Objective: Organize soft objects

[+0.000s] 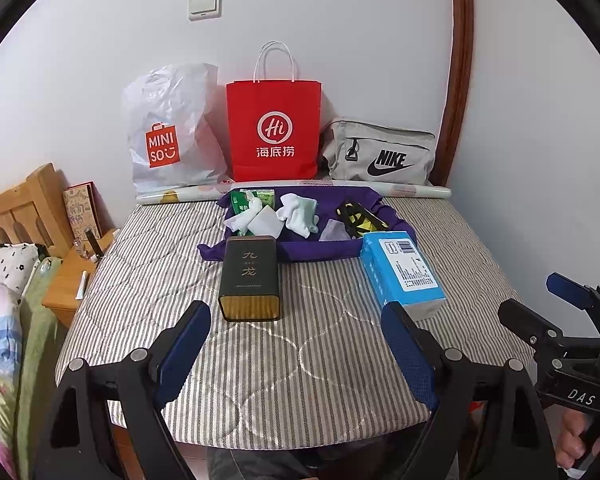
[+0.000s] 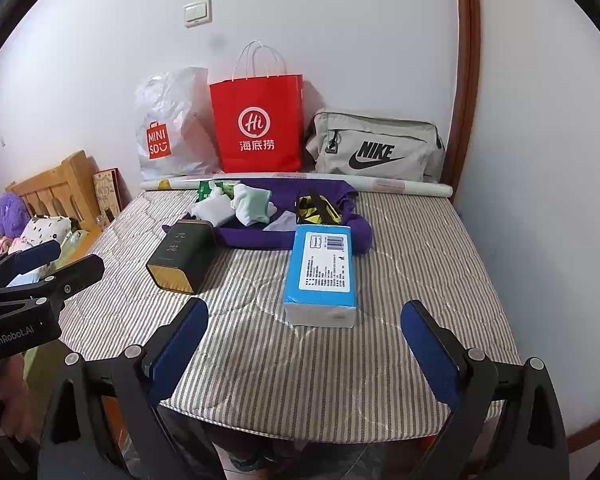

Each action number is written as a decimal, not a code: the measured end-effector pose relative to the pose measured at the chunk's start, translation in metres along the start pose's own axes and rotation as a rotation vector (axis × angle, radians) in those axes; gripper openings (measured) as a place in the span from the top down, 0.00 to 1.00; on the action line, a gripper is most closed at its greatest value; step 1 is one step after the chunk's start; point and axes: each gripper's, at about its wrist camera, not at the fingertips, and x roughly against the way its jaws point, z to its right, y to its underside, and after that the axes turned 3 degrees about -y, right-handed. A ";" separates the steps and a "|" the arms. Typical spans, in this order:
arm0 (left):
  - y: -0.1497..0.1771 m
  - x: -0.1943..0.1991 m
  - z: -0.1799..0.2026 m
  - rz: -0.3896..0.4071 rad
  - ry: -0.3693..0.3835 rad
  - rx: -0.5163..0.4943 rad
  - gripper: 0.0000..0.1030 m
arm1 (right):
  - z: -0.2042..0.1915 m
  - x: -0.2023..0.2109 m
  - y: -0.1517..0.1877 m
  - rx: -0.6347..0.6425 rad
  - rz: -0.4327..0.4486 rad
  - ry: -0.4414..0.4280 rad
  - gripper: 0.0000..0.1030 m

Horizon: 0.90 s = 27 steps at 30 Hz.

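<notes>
The purple cloth (image 1: pixel 312 250) is partly hidden behind the dark tin (image 1: pixel 250 278) and blue box (image 1: pixel 400 268). A paper roll (image 1: pixel 416 191) is partly hidden behind the cloth's contents. Print on the blue box is too small to read.

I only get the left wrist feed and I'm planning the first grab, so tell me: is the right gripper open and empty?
Observer: Yes. The right wrist view shows the right gripper with its fingers spread wide and nothing gripped between them.
Operator: What lies straight ahead of it?
Observer: The blue tissue pack, lying lengthwise on the bed just beyond the fingertips, untouched.
Operator: Is there anything soft off to the left that I miss?
Observer: A fuzzy purple toy sits beside the wooden headboard.
</notes>
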 end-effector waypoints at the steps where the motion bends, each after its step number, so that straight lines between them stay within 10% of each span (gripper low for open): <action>1: 0.000 0.000 0.000 0.000 0.002 -0.001 0.16 | 0.000 0.000 0.000 0.001 0.001 0.001 0.07; 27: 0.002 0.001 0.001 0.000 0.003 -0.003 0.16 | -0.002 0.003 0.000 0.005 -0.001 0.000 0.07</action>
